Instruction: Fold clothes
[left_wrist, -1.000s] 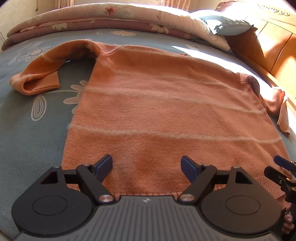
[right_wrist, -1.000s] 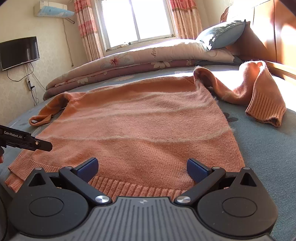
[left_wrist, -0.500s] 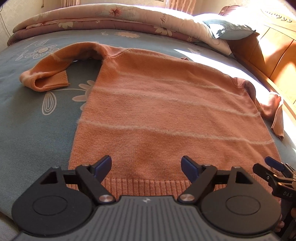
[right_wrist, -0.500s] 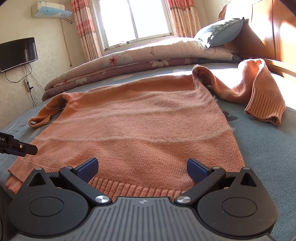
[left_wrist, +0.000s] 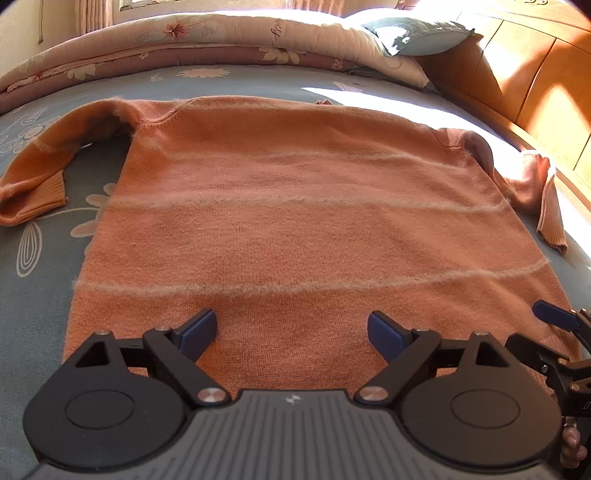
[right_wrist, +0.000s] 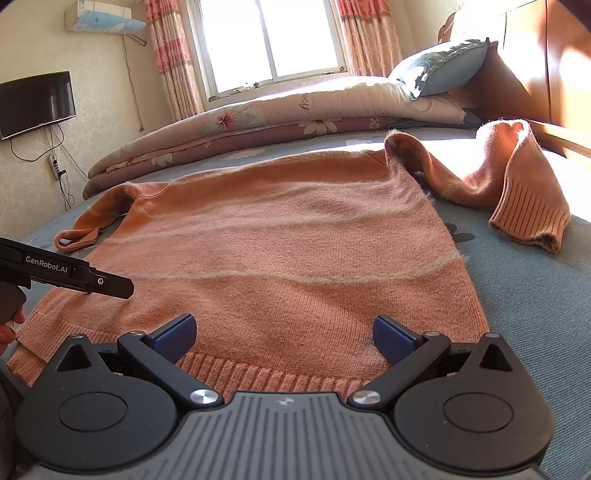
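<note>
An orange knitted sweater with thin pale fuzzy stripes (left_wrist: 295, 221) lies spread flat, front or back up, on a grey-blue bedsheet printed with pale flowers (left_wrist: 33, 266). Its ribbed hem runs along the near edge of the bed, just beneath both grippers. One sleeve bends out to the side and doubles back with its ribbed cuff on the sheet; the other sleeve, on the sunlit side by the wooden headboard (right_wrist: 554, 74), is bunched up in a hump with its cuff drooping down.

The left gripper (left_wrist: 291, 330) hovers above the hem area with its blue-padded jaws spread wide — they have just been opening further — and only flat knit shows between them, nothing pinched. The right gripper (right_wrist: 284, 334) sits over the hem near the other corner, its jaws likewise released and wide apart, clasping nothing. Each gripper shows at the edge of the other's view.

Beyond the sweater a folded floral quilt in pink and cream (right_wrist: 280, 110) lies across the bed, with a blue-grey pillow (right_wrist: 443, 66) at its end.
</note>
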